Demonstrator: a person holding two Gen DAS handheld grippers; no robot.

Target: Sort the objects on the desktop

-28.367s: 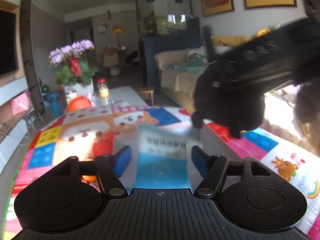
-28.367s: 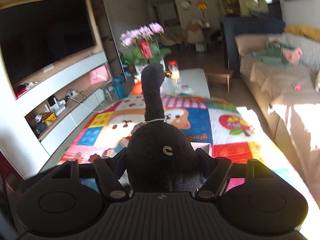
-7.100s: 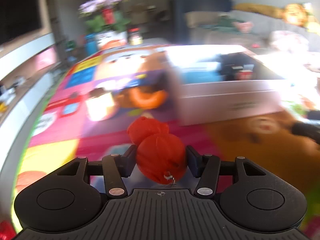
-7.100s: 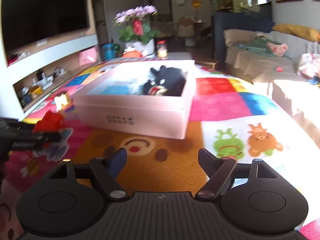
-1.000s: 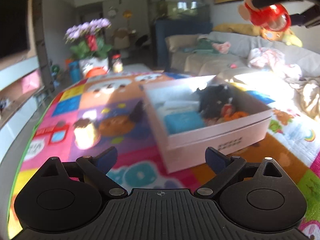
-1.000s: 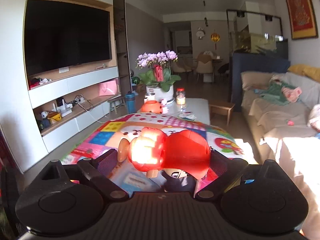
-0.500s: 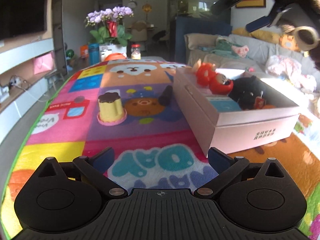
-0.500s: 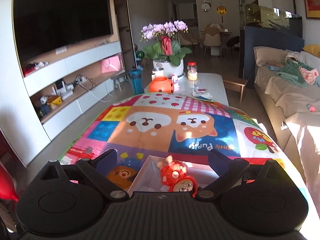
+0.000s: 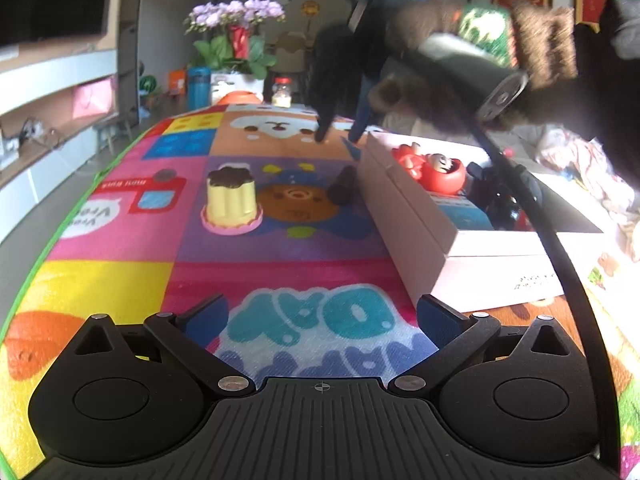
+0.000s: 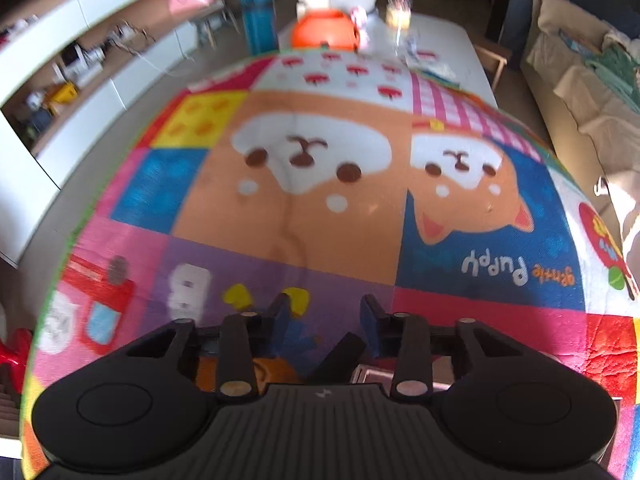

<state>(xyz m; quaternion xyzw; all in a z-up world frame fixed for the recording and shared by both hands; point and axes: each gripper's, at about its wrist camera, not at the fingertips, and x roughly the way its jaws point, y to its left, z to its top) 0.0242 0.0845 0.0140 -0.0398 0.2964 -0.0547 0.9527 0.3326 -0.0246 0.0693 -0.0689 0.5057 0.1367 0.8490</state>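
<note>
A pink box (image 9: 424, 240) stands on the colourful mat, holding a red doll (image 9: 434, 166), a blue packet (image 9: 464, 212) and a black plush (image 9: 502, 194). A yellow pudding toy (image 9: 231, 200) and a dark cylinder (image 9: 343, 190) lie on the mat left of the box. My left gripper (image 9: 320, 322) is open and empty, low over the mat in front. My right gripper (image 9: 340, 134) hangs over the mat just beyond the dark cylinder, fingers pointing down. In its own view the right gripper (image 10: 324, 312) is open, with the dark cylinder (image 10: 338, 356) below and between its fingers.
The mat (image 10: 320, 208) covers a table with drop-offs at left and far edges. Beyond it stand an orange pot (image 10: 324, 32), a blue bottle (image 10: 258, 20), a jar (image 10: 398, 8) and flowers (image 9: 236, 36). A black cable (image 9: 560, 248) crosses the right side.
My right gripper has left the box, swung left and down over the dark cylinder, and narrowed its opening. My left gripper has stayed low and open, edging forward.
</note>
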